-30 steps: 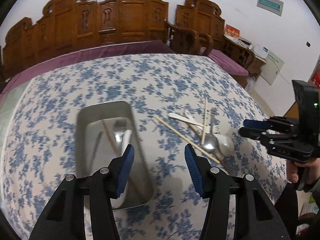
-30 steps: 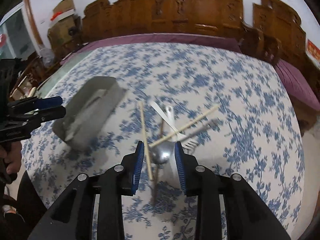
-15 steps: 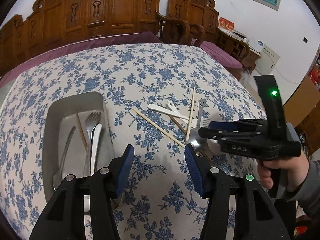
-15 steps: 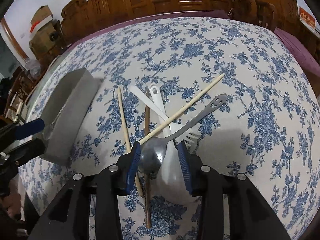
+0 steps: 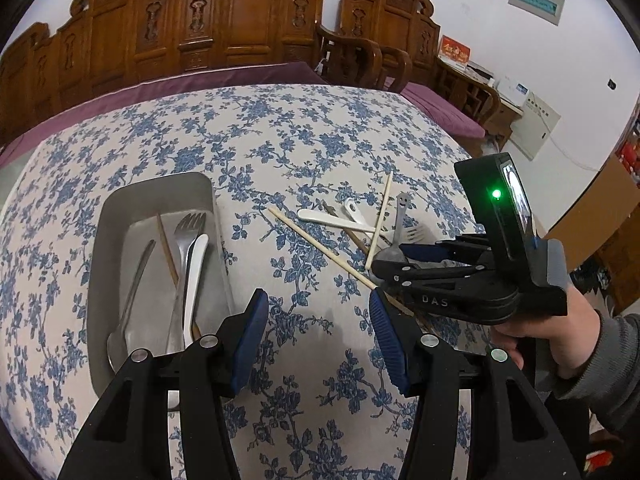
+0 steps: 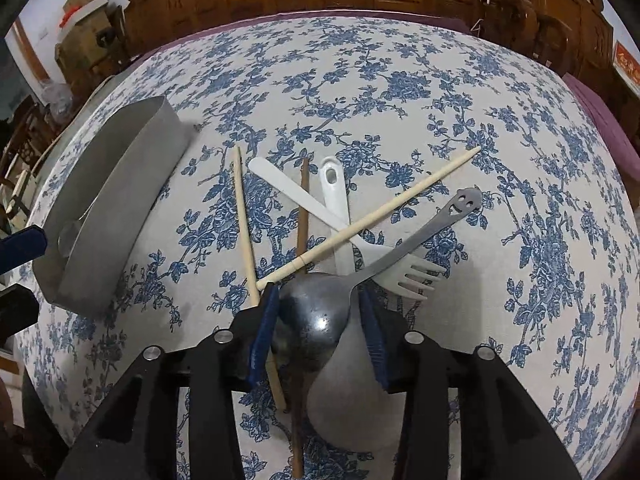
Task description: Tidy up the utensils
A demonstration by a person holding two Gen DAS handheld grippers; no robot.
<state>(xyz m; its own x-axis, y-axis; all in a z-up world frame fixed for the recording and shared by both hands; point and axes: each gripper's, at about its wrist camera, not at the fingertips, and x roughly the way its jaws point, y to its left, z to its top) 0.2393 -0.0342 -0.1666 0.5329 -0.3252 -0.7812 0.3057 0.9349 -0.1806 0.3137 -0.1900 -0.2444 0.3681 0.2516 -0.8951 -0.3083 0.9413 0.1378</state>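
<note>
Left wrist view: left gripper (image 5: 316, 334) hangs with its jaws spread and nothing between them, over the tablecloth (image 5: 280, 140) just right of the tray (image 5: 160, 188).
Right gripper (image 6: 318, 330): jaws part-spread either side of the metal spoon (image 6: 316, 312); whether the pads press the bowl cannot be told.
Tray contents: one metal fork (image 5: 186, 240), one white utensil (image 5: 196, 264), one metal spoon handle (image 5: 136, 280), one brown chopstick (image 5: 166, 248).
Loose pile, right of tray: two pale chopsticks (image 6: 372, 216), one brown chopstick (image 6: 302, 216), one white fork (image 6: 404, 276), one white spoon (image 6: 336, 200), crossing one another.
Surface: table under blue-flowered cloth, purple edge at the far side.
Room: carved wooden chairs (image 5: 240, 28) along the far wall; cardboard boxes (image 6: 84, 4) far left.
</note>
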